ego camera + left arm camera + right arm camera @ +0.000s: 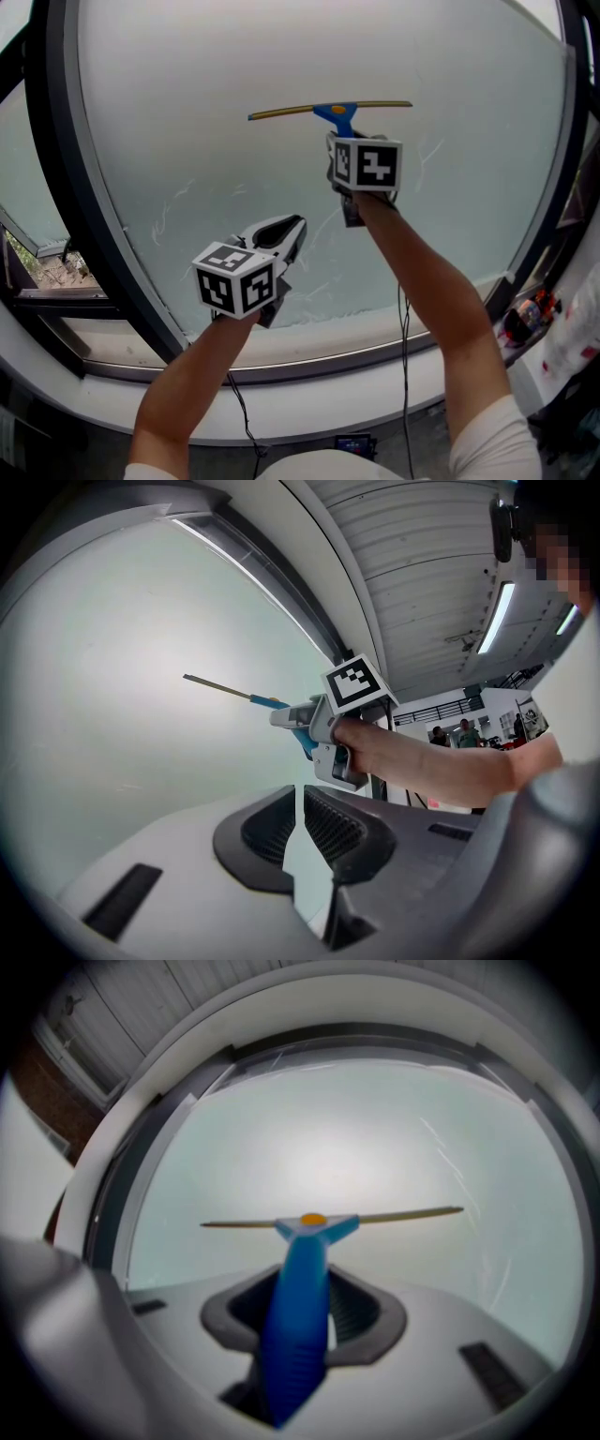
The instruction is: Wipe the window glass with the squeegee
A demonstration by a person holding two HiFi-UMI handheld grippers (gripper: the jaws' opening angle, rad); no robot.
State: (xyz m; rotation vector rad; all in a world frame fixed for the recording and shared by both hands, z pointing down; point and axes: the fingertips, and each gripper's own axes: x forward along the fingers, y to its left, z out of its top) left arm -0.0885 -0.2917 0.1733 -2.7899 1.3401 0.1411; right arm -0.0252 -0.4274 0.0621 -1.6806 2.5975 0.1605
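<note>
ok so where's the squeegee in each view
Head view: squeegee upper centre, blade running across.
Left gripper view: squeegee near centre, seen side-on.
Right gripper view: squeegee centre, handle rising from the bottom.
Shared landmark: the glass behind it.

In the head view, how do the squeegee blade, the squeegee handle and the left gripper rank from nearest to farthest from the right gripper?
1. The squeegee handle, held in the right gripper.
2. The squeegee blade, just above it.
3. The left gripper, lower left, well apart.
</note>
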